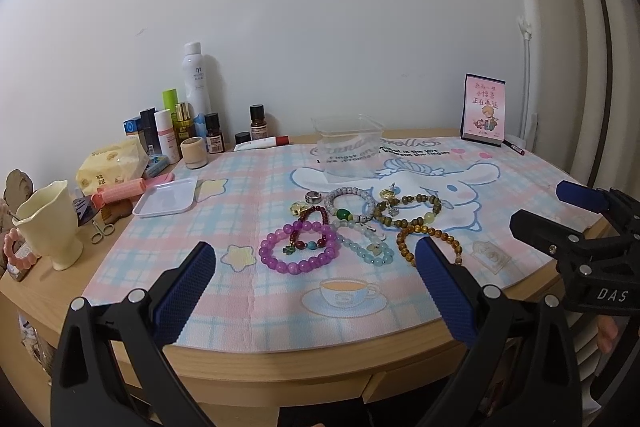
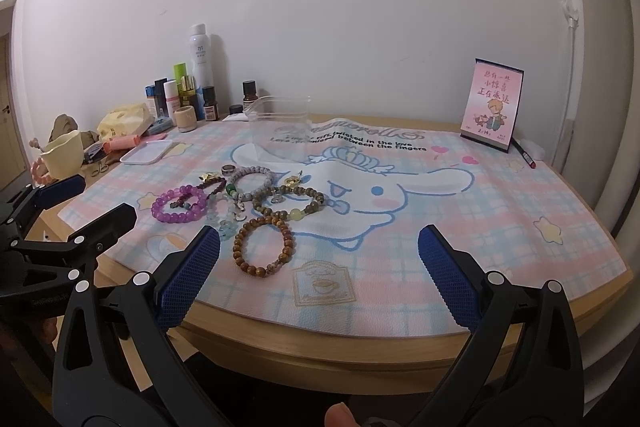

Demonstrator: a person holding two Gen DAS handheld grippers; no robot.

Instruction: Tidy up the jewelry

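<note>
Both grippers hang over the front edge of the wooden desk (image 1: 280,367), nothing held. Left gripper (image 1: 316,267): blue-padded fingers (image 1: 188,291) spread wide, empty. Right gripper (image 2: 320,255): same, wide apart, empty; it also shows at the right edge of the left wrist view.

Jewelry sits in a loose cluster mid-desk on the pastel plaid mat w/ cartoon bunny print (image 2: 440,227), slightly left of centre. Purple round-bead bracelet (image 1: 298,253) at the cluster's left, overlapping a dark red bead bracelet (image 1: 310,227). Pale blue-green bead bracelet (image 1: 366,247) just right of those. Brown wooden-bead bracelet (image 2: 264,245) nearest the front edge. Olive-brown bead bracelet w/ yellow beads (image 1: 408,213) behind it. Grey speckled bead bracelet w/ green bead (image 1: 348,205) toward the back, silver ring (image 1: 313,196) touching or just beside it, can't tell which. Small gold charms in the pile, too small to id.

Clear plastic rectangular box (image 1: 348,151) stands behind the cluster, near the back edge. White shallow tray (image 1: 166,199) at the mat's left edge. Cosmetic bottles (image 1: 188,115) crowd the back-left corner; cream cup (image 1: 50,223) by the left edge. Pink standing card (image 2: 492,103) at the back-right corner.
</note>
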